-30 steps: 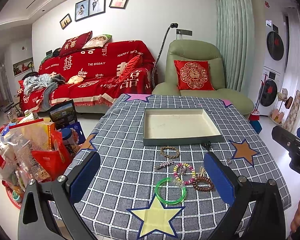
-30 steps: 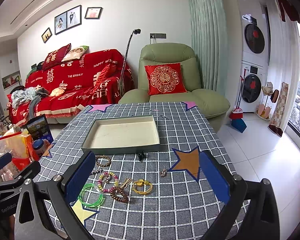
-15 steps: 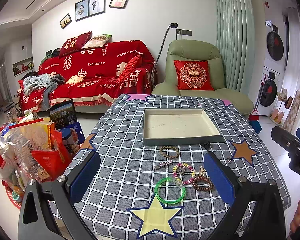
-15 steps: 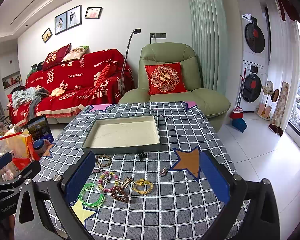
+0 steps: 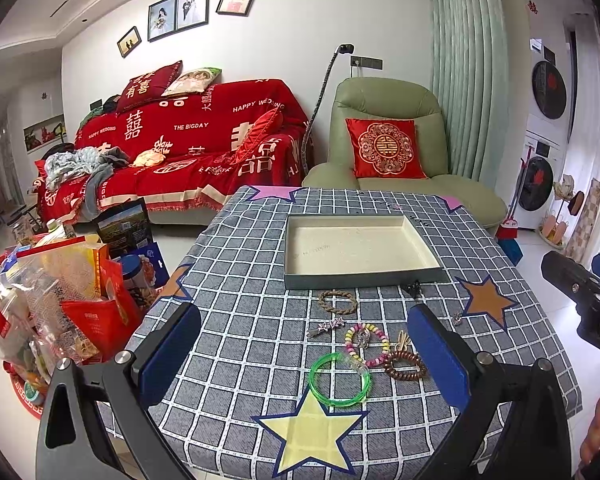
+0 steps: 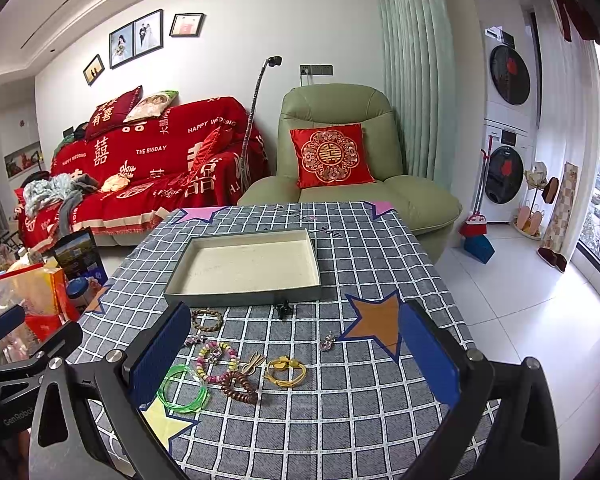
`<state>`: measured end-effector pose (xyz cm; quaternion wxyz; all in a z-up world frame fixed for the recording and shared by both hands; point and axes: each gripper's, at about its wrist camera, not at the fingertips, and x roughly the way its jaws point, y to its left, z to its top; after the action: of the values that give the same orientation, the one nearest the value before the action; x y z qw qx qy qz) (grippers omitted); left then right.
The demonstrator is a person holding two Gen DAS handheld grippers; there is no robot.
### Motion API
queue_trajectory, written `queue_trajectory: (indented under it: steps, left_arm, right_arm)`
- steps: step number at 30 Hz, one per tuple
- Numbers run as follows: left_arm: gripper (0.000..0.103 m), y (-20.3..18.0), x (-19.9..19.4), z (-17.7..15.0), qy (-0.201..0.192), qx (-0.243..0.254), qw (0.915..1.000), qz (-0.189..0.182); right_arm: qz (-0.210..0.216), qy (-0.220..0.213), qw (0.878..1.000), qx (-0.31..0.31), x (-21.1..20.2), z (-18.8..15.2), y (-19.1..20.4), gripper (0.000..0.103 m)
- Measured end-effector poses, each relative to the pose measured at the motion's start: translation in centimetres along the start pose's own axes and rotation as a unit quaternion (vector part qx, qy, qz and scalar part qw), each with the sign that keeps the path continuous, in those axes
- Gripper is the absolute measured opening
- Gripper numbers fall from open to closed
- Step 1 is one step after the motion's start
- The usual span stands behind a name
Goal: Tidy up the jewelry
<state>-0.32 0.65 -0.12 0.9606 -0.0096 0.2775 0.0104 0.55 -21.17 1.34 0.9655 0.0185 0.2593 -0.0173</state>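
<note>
A shallow grey tray (image 5: 296, 280) (image 6: 172, 294) with nothing in it sits mid-table on the checked cloth. In front of it lie loose pieces: a braided brown bracelet (image 5: 337, 301) (image 6: 207, 319), a green bangle (image 5: 339, 379) (image 6: 183, 389), a multicoloured bead bracelet (image 5: 366, 344) (image 6: 216, 355), a brown bead bracelet (image 5: 405, 365) (image 6: 239, 387), a yellow cord bracelet (image 6: 285, 370), a silver star clip (image 5: 326, 327), a small charm (image 6: 327, 341) and a black clip (image 5: 412, 289) (image 6: 284, 309). My left gripper (image 5: 304, 356) and right gripper (image 6: 294, 354) hover open and empty above the near table edge.
The table (image 6: 380, 420) has star patches. Bags of snacks and a box (image 5: 60, 300) stand on the floor to the left. A red sofa (image 5: 188, 148) and green armchair (image 5: 388, 140) are behind the table. White floor lies to the right.
</note>
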Motion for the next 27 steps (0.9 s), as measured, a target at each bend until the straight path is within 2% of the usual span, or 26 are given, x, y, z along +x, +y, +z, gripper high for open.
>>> queue_trajectory:
  steps: [8, 16, 22, 27]
  left_arm:
    - [0.103, 0.0, 1.2, -0.6, 0.021, 0.002, 0.9998, -0.007]
    - [0.103, 0.6, 4.4, -1.9, 0.077, -0.010, 0.9969, -0.013]
    - [0.103, 1.0, 7.3, -3.6, 0.124, -0.007, 0.9919, -0.026]
    - [0.103, 1.0, 10.3, -5.0, 0.166, -0.003, 0.9859, -0.023]
  right_arm:
    - [-0.003, 0.006, 1.000, 0.001, 0.6, -1.0, 0.0, 0.103]
    - [-0.006, 0.030, 1.000, 0.009, 2.0, -2.0, -0.9, 0.103]
    - [-0.015, 0.072, 0.997, 0.016, 4.2, -3.5, -2.1, 0.103]
    - [-0.014, 0.130, 0.991, 0.010, 7.2, -5.4, -2.7, 0.103]
